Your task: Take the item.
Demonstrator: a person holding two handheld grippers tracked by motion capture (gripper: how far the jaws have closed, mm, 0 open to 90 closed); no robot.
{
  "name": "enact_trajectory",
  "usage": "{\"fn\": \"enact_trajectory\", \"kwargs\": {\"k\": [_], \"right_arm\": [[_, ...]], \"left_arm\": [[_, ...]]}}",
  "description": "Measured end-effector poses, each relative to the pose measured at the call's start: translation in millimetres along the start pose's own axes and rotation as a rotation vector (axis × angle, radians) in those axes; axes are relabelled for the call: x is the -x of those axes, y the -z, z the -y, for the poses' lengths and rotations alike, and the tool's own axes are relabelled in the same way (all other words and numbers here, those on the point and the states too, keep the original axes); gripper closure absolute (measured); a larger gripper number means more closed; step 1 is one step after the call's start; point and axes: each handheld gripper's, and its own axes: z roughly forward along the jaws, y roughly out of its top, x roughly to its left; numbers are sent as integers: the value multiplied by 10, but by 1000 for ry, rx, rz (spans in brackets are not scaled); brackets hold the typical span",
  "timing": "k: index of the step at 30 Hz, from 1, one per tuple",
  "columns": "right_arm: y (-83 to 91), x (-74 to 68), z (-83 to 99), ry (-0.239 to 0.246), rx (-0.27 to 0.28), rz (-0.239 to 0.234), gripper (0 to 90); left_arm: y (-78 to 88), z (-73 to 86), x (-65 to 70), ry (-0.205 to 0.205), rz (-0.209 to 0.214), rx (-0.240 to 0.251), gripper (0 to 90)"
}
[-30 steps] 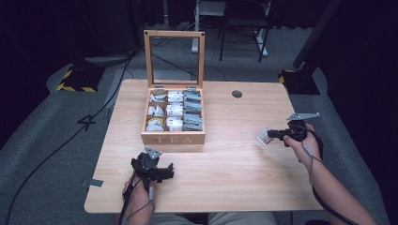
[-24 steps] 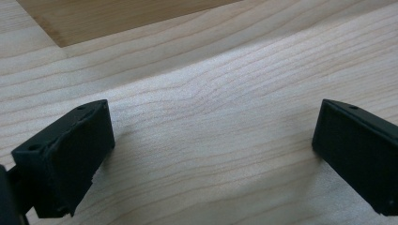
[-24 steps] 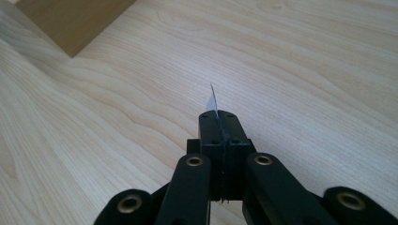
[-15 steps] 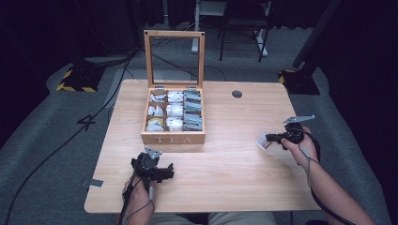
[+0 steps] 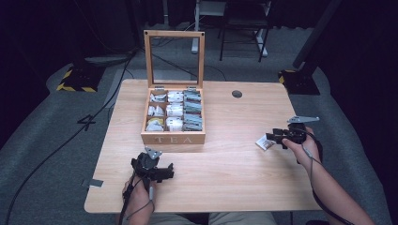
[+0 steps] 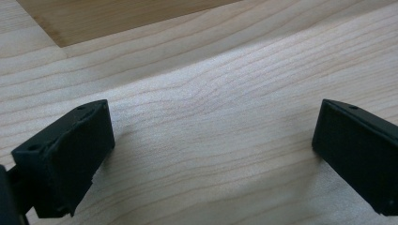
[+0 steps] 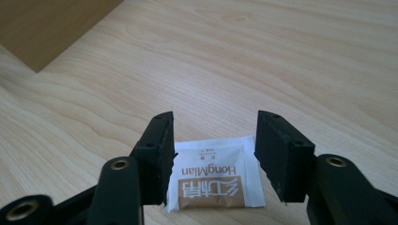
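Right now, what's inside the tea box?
The tea box stands open with its lid upright. Its compartments hold packets, white ones at left and centre, darker grey-green ones in the right column. Their print is too small to read, and anything beneath the top packets is covered.

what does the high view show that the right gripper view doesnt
High view alone: the open tea box with its lid up and packets in its compartments, the left claw resting open on the table, both forearms, and the floor around.

Right gripper view alone: the print on the tea packet, reading HongMian above a brown band, and the right claw open, a jaw on each side of the packet.

Both: the wooden table, the packet lying flat on it, and the right claw at it.
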Motion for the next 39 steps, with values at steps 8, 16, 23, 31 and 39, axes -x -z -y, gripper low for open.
{"fn": "enact_trajectory", "kwargs": {"k": [8, 16, 23, 31, 39], "right_arm": [[226, -161, -59, 49, 58, -21, 466], [453, -498, -12, 110, 94, -113, 462], [513, -753, 130, 143, 85, -177, 460], [465, -1066, 339, 196, 54, -220, 460], [144, -1167, 583, 205, -3, -252, 450]], "left_arm": [[0, 1, 0, 0, 0, 0, 0], [0, 1, 0, 0, -1, 1, 0], [0, 1, 0, 0, 0, 0, 0], [0, 0, 0, 0, 0, 0, 0], [0, 0, 0, 0, 0, 0, 0]]}}
